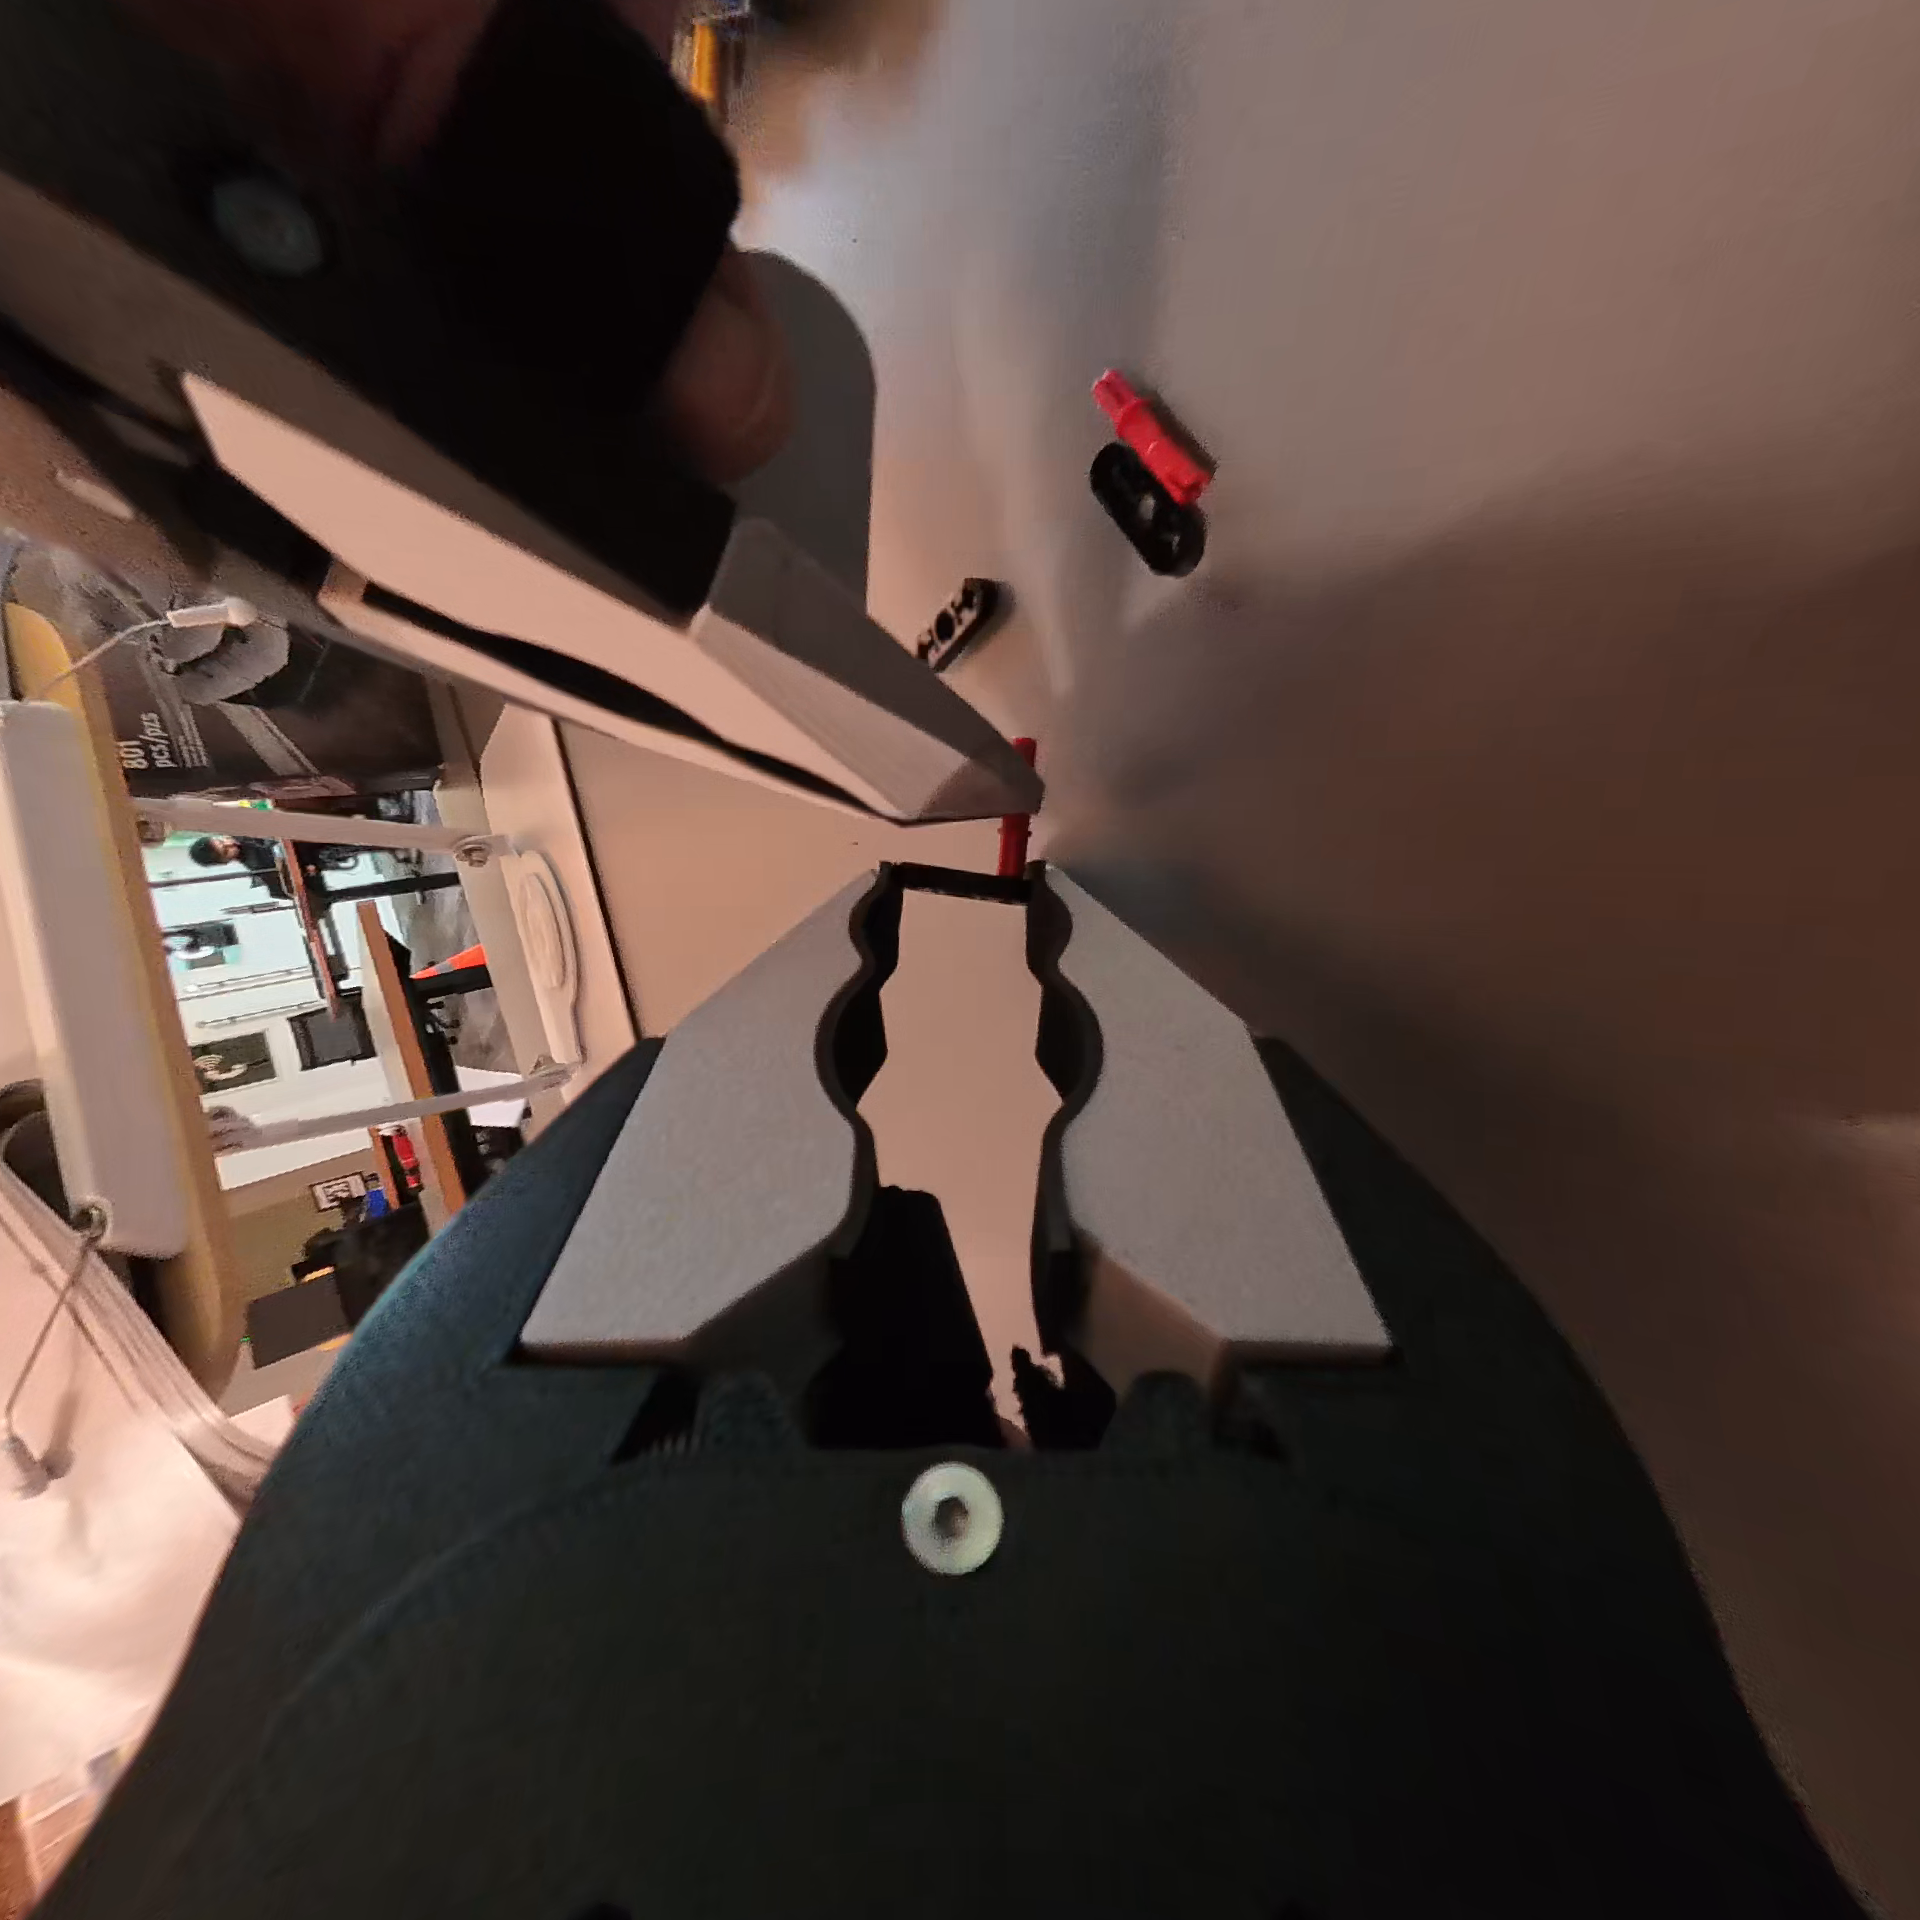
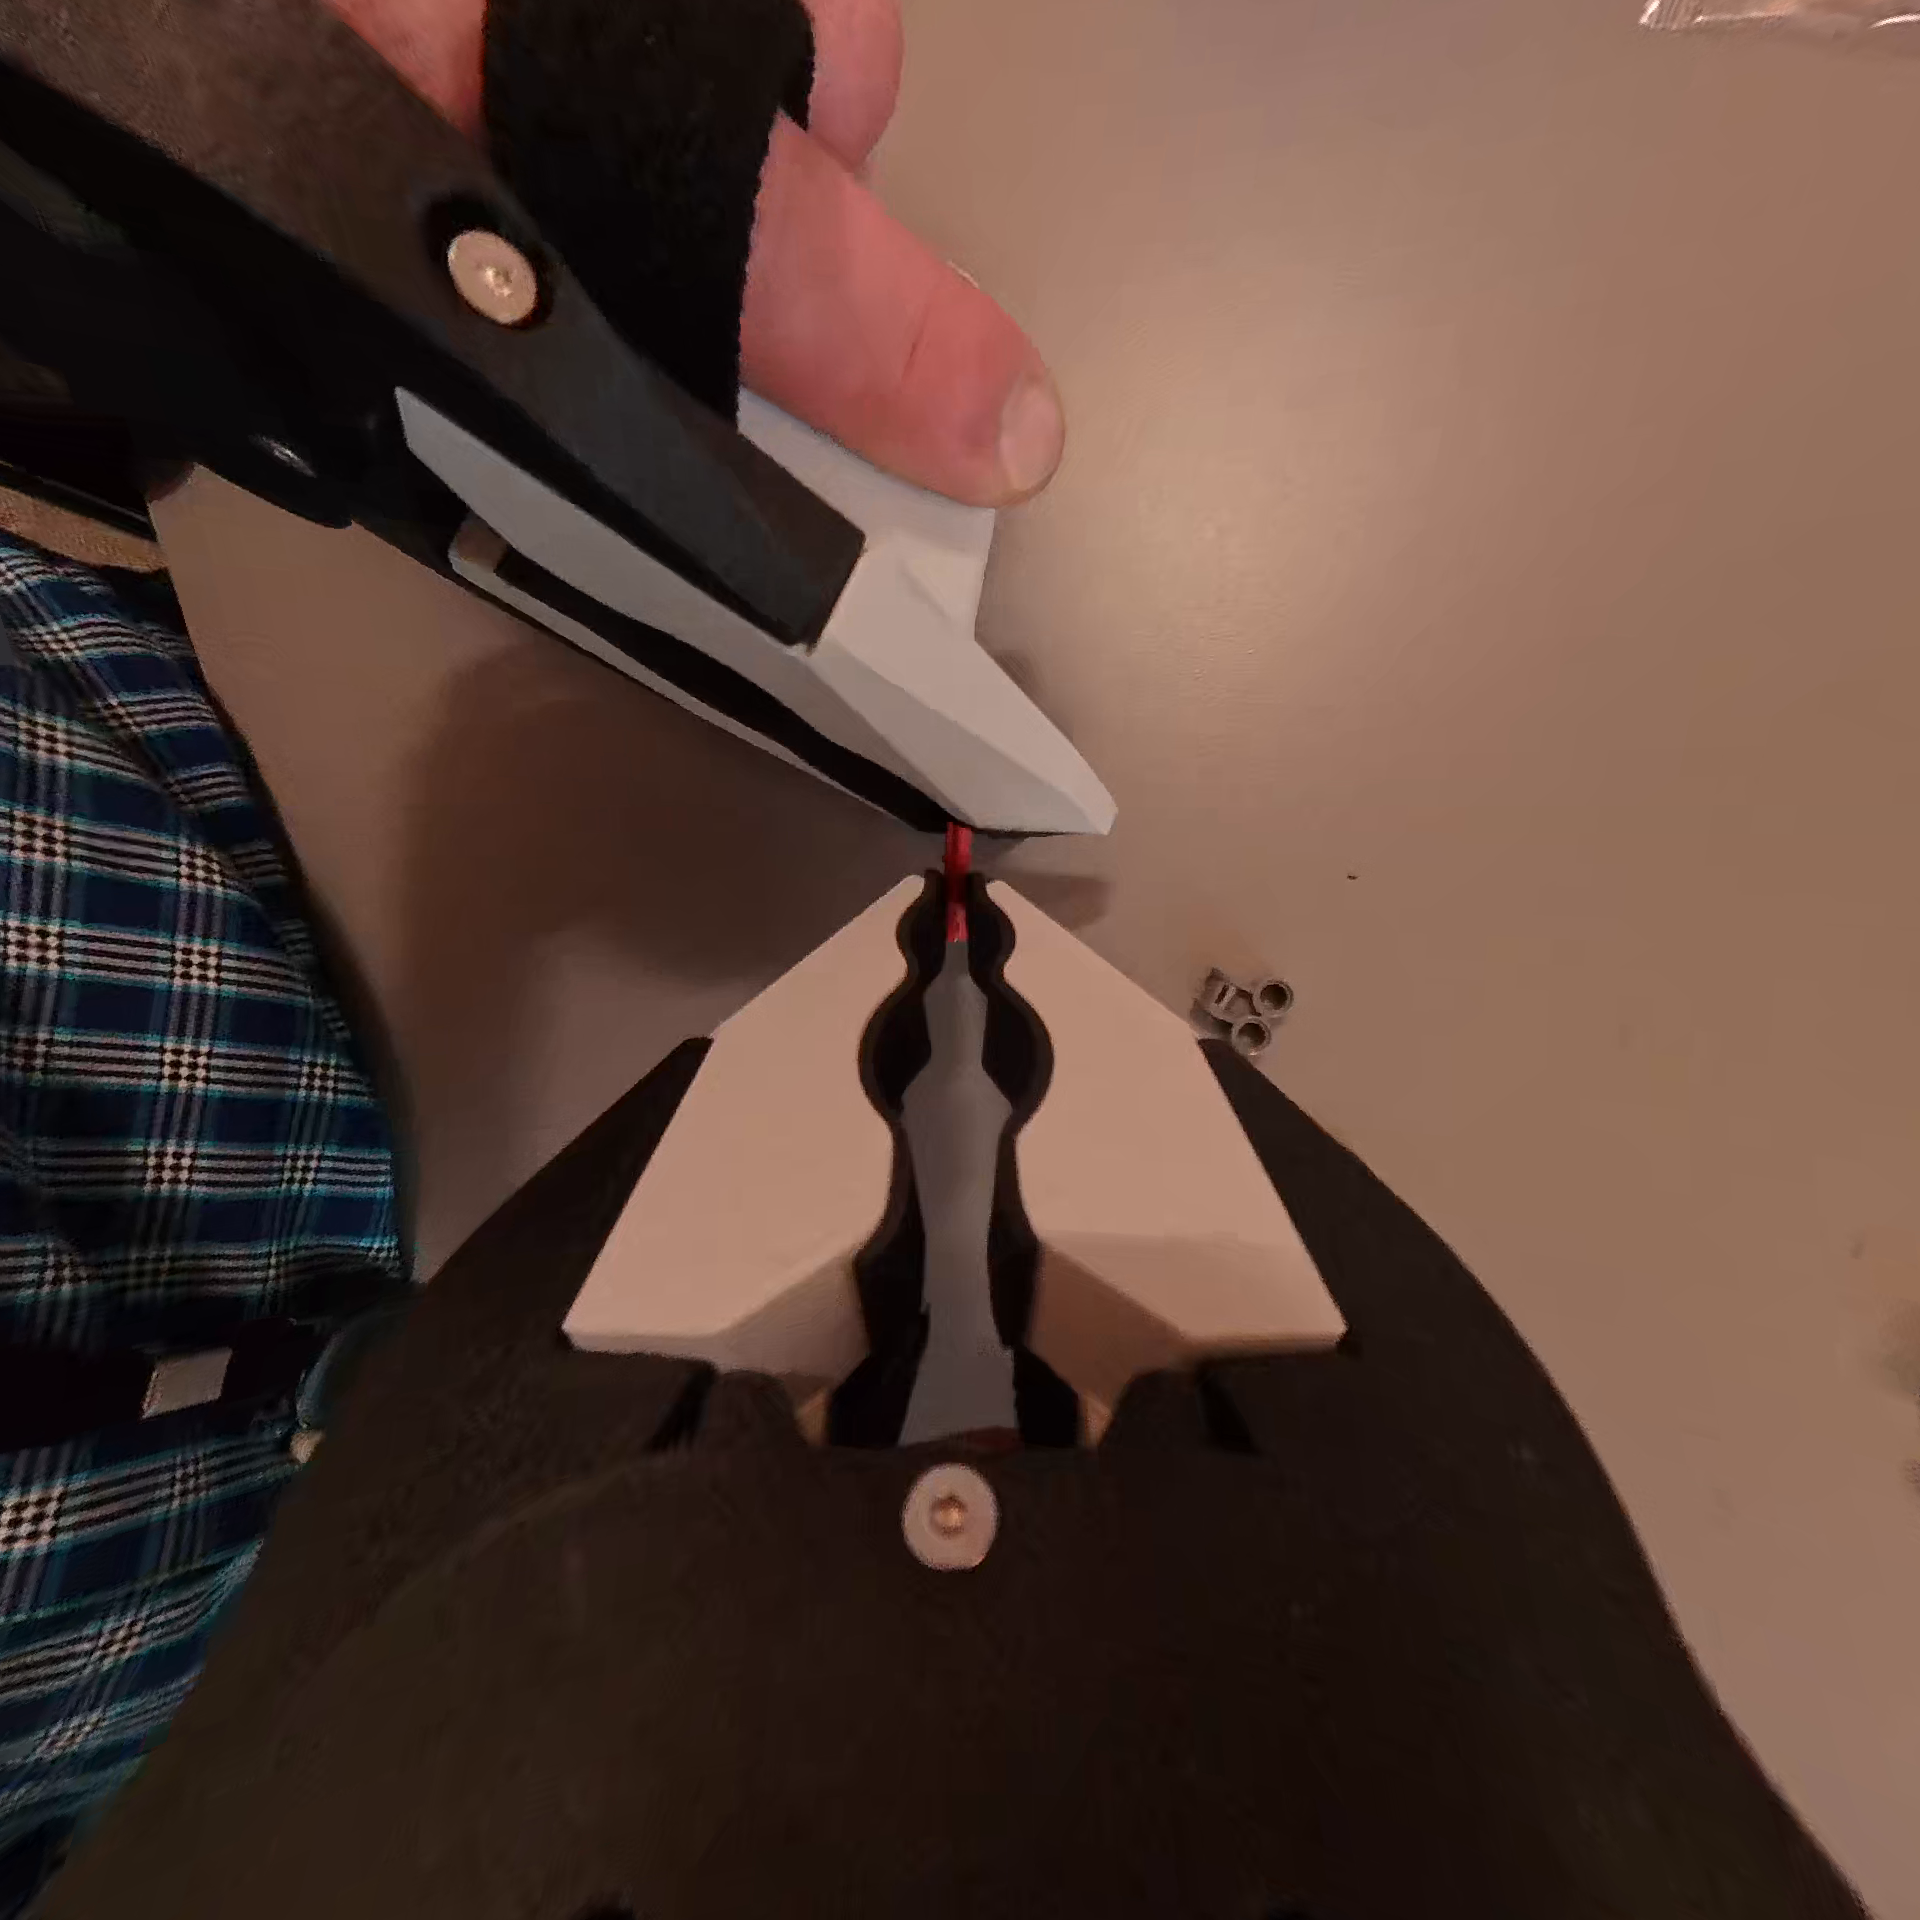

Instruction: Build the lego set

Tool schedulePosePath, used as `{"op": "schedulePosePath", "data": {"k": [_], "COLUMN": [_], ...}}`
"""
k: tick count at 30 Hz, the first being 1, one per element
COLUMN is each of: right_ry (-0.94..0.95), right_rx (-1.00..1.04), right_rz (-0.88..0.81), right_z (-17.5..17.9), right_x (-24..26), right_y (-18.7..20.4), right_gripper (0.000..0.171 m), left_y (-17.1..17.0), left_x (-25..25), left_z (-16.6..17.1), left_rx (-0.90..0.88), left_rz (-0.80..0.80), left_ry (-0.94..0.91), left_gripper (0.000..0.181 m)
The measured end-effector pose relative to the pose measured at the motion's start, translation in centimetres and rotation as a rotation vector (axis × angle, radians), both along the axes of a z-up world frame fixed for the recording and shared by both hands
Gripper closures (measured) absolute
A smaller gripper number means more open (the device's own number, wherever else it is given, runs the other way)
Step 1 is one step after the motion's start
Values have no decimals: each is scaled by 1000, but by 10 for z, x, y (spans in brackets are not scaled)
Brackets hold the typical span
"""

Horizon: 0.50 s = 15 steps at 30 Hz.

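In the left wrist view my left gripper is shut on a thin black Lego piece held across its fingertips. A red axle stands at the right end of that piece. My right gripper comes in from the upper left, its tip on the axle. In the right wrist view my right gripper is shut on the red axle. The left gripper meets the axle's far end from the upper left, with a hand on its handle. The black piece is hidden there.
On the beige table lie a red pin in a black liftarm, a small black piece and a few grey bushes. A dark box stands at the left. A plaid sleeve fills the left edge.
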State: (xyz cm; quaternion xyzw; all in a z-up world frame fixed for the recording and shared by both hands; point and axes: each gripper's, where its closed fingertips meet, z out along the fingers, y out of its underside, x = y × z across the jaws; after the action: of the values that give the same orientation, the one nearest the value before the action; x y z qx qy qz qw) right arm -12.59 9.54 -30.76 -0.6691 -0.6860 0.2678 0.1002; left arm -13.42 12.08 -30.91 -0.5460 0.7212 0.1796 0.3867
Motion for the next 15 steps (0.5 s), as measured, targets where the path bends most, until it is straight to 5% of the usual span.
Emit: {"op": "schedulePosePath", "data": {"k": [1, 15], "right_ry": [-8, 57], "right_rx": [0, -221], "right_rz": [8, -20], "right_z": [0, 4], "right_x": [0, -3], "right_y": [0, 2], "right_gripper": [171, 171], "left_y": [0, 3], "left_x": [0, 0], "left_z": [0, 1], "left_rx": [8, 104], "left_rz": [-4, -59], "left_ry": [11, 2], "left_gripper": [158, 158]}}
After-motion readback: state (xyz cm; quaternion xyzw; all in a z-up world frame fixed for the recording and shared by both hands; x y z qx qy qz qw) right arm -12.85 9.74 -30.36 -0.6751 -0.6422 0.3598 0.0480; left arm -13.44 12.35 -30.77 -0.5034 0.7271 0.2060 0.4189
